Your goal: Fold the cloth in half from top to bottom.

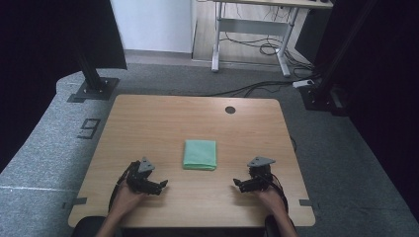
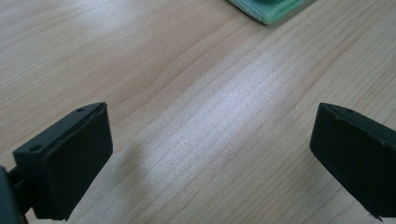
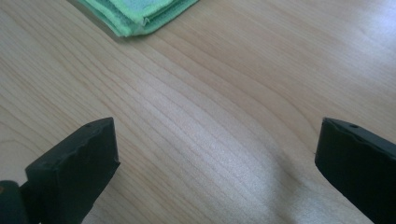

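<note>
Green and soft-looking, the folded cloth lies flat on the desk, squared up into a neat pad, between my two tools and a little ahead of them. It touches neither one.

My left tool sits to the cloth's left and nearer to me, its tips turned inward toward the cloth. In the left gripper view the jaws stand wide apart with bare wood grain between them, released and holding nothing, and one corner of the cloth shows ahead and to the right of the jaws, well short of contact.

My right tool mirrors it on the other side, to the cloth's right and nearer to me, tips also pointing inward. In the right gripper view its jaws are spread just as wide, released and empty, and the cloth's layered corner lies ahead and to the left of them, with a clear stretch of desk between.

Both tools hover low over the wood close to the near edge; my forearms come in behind them. Beyond the cloth, farther from both tools, a dark round hole sits in the desk near its far edge.
</note>
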